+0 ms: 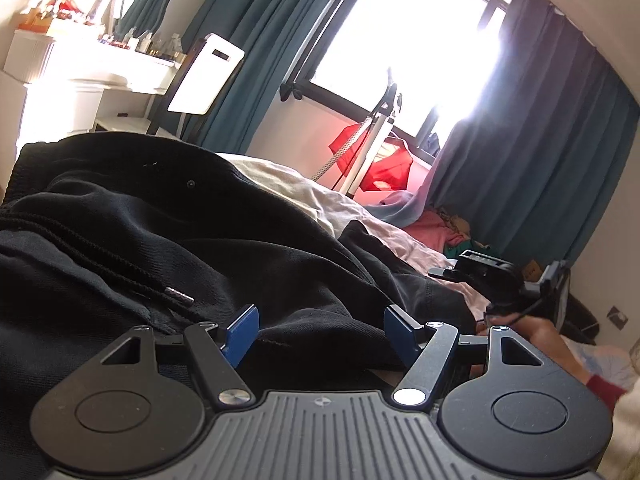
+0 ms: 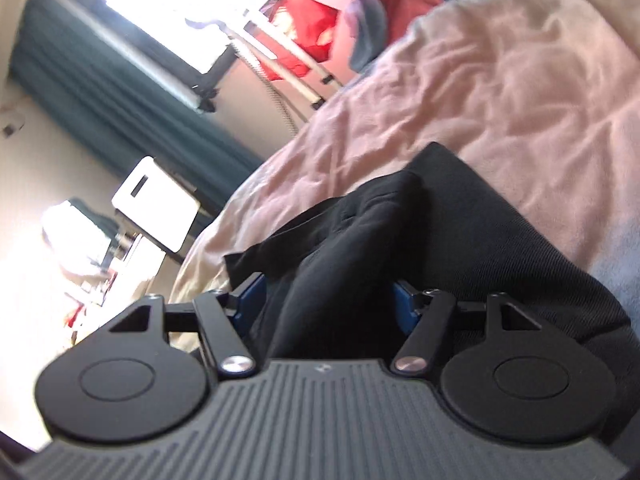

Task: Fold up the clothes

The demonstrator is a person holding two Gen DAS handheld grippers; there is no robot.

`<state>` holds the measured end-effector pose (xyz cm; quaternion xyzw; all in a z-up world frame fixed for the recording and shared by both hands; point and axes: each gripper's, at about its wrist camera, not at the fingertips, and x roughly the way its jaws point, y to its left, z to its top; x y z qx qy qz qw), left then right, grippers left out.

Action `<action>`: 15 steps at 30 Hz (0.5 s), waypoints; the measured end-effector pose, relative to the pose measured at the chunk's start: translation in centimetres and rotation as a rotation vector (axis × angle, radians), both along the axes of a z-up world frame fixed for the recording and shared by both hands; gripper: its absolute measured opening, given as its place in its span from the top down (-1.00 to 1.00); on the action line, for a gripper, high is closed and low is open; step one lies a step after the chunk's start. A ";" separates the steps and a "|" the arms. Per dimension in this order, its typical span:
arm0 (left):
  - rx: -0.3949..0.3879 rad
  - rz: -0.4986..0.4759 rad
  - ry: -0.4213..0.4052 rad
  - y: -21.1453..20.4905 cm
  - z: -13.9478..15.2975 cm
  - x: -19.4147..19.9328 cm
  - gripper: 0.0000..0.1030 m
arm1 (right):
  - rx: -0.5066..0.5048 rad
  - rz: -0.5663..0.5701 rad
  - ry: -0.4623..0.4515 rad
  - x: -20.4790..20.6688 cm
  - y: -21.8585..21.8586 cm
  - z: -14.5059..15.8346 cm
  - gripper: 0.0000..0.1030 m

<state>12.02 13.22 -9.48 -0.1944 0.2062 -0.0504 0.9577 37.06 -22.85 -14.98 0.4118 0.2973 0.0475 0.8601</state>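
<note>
Black cotton drawstring garment (image 1: 168, 216) heaped on pale pink bedsheet (image 2: 460, 92), ready for folding. Left gripper (image 1: 320, 330) spread, empty above it; right gripper (image 2: 328, 300) spread, a fold loose between.

My right-side view was smeared with motion blur, the dresser clutter (image 1: 120, 40) was too tiny to make out, and the black garment (image 1: 140, 220) ran off-frame.

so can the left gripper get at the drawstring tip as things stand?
Probably yes: the left gripper is open, the drawstring tip lies exposed on the black garment just ahead-left, nothing between.
</note>
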 end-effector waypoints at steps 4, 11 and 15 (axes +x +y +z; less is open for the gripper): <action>0.043 -0.025 0.014 -1.0 -0.5 0.5 -0.37 | -0.085 -0.042 0.006 1.2 -1.4 1.1 0.88; 0.103 0.004 -0.035 -2.0 -0.5 -0.7 -0.31 | -0.338 -0.315 -0.179 -5.1 -12.6 9.2 0.89; 0.078 0.022 -0.108 -2.2 0.4 -2.5 -0.37 | -0.419 -0.438 -0.175 -9.3 -21.8 11.5 0.89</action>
